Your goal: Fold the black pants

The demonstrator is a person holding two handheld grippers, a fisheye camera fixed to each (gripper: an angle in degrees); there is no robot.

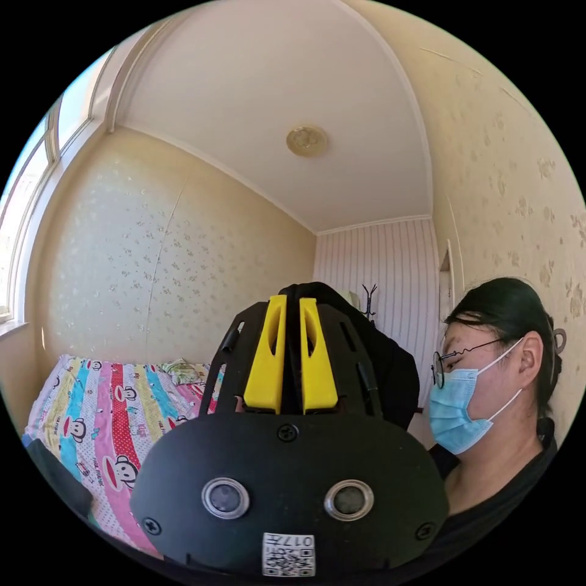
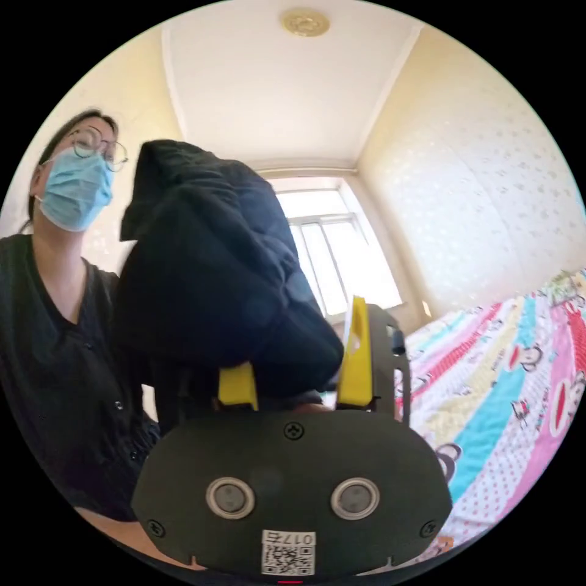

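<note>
In the left gripper view, the left claw (image 1: 292, 332) has its yellow jaws pressed nearly together on a thin fold of the black fabric pants (image 1: 390, 366), held above the bed with the striped cartoon-monkey sheet (image 1: 110, 421).

In the right gripper view, the right claw (image 2: 299, 366) stands spread, with the bunched pants (image 2: 213, 268) draped over it, raised above the bed (image 2: 506, 390), beside the person in a black top (image 2: 49, 342).

Both cameras sit close behind their fingers (image 1: 292, 357), tilted up toward the ceiling (image 1: 293, 91). Beyond the fingers, both views share the ceiling lamp (image 2: 304, 22), the person (image 2: 55, 293) and the bed (image 2: 506, 390).
</note>
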